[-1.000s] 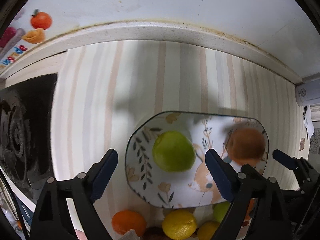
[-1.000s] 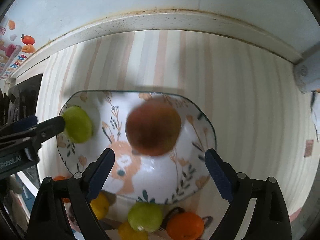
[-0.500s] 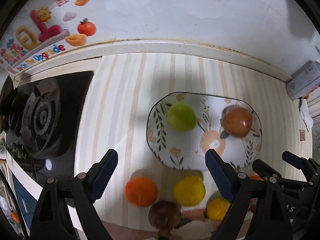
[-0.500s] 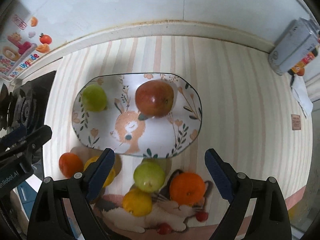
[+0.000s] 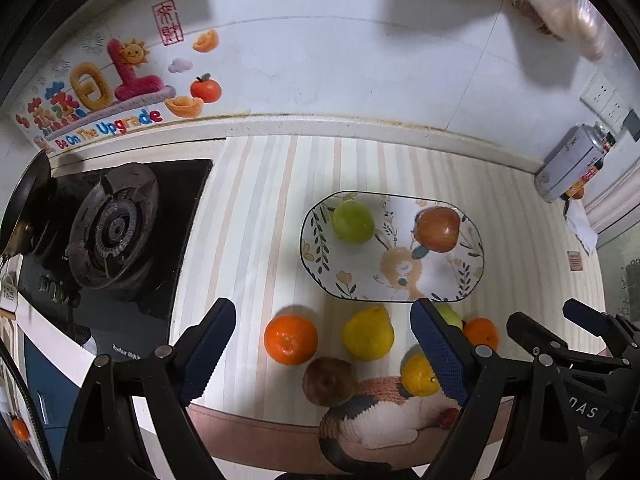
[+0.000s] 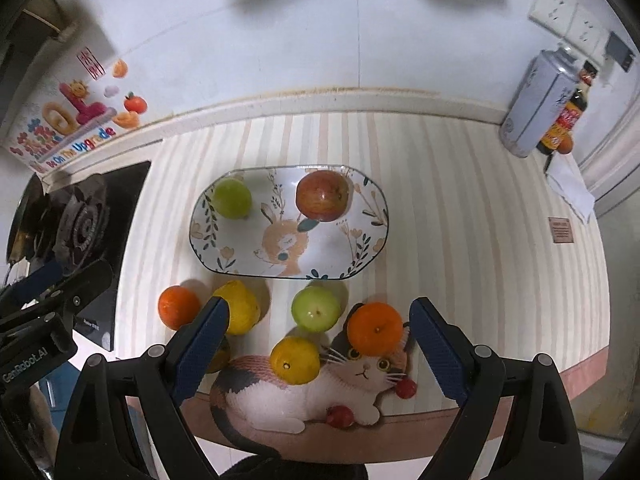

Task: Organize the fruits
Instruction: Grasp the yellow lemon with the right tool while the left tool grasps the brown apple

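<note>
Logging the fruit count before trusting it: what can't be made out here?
- Brown fruit: right wrist view, mostly hidden behind the right gripper's left finger.
- Green fruit on the mat: left wrist view, mostly behind the left gripper's right finger.
- Gas canister label: too small.

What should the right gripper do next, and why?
Probably lower the open right gripper onto the orange just ahead of it. The plate holds only a green fruit and a red apple; both grippers are empty.
</note>
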`<state>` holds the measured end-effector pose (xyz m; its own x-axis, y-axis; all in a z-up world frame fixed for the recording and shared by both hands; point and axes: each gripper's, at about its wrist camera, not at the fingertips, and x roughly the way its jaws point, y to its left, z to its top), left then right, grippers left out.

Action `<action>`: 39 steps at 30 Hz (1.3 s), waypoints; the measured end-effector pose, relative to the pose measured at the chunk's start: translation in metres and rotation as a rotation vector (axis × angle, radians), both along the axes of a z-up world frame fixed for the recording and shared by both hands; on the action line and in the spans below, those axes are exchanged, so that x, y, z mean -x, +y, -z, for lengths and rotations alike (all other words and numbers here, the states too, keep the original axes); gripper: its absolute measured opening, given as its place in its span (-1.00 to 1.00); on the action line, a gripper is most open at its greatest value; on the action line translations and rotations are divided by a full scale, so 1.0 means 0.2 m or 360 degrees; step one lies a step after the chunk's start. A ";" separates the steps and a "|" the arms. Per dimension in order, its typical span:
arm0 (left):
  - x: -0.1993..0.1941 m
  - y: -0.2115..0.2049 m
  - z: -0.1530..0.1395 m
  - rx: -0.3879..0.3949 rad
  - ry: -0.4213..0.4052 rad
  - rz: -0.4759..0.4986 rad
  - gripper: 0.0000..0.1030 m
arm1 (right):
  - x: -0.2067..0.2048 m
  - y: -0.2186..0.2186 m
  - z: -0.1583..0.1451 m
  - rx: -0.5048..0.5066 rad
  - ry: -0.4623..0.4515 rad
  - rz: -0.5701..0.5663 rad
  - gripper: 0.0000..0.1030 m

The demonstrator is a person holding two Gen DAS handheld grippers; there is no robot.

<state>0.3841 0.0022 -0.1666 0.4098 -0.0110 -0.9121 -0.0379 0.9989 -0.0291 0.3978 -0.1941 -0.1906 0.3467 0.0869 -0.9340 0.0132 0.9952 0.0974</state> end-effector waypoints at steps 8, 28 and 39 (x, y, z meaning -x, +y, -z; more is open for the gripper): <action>0.11 0.04 -0.04 0.0024 -0.0035 -0.0022 0.74 | 0.12 -0.01 0.00 -0.0097 0.0008 0.0017 0.82; 0.14 0.05 0.76 -0.0100 0.0589 0.0001 0.93 | 0.09 0.16 0.96 -0.0275 0.0448 -0.0055 0.18; 0.10 -0.05 0.87 -0.0070 0.0649 0.0097 0.93 | 0.23 0.15 1.00 -0.0321 0.0521 -0.0075 0.18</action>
